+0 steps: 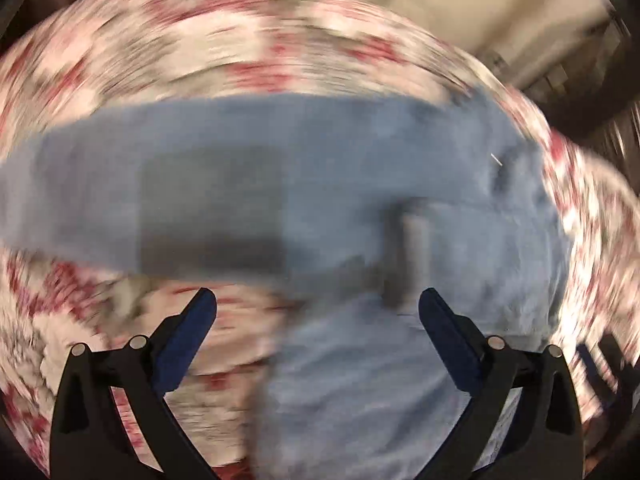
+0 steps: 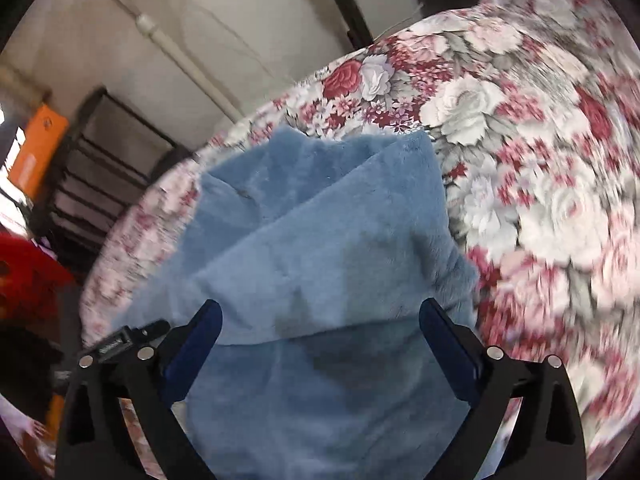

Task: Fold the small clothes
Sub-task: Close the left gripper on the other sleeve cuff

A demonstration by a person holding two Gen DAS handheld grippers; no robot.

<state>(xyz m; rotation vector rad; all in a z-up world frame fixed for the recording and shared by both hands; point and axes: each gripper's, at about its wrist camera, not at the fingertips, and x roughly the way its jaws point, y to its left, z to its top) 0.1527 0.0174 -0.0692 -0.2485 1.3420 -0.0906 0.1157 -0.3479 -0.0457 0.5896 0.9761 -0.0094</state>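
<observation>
Both grippers [image 1: 318, 304] [image 2: 320, 314] gape over blue fleece [image 2: 320, 216] on floral bedspread [image 2: 540, 160]; black shelving [image 2: 100, 168] beside.

Heavy motion blur, perhaps worst left; fisheye-warped edges.

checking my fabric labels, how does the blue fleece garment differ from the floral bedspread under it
The blue fleece garment is one plain colour with a fluffy pile; the floral bedspread is printed with red and white roses. The garment lies rumpled in overlapping layers, while the bedspread is spread flat. The garment covers only a patch; the bedspread reaches well past it on every side. Both are soft cloth.
</observation>
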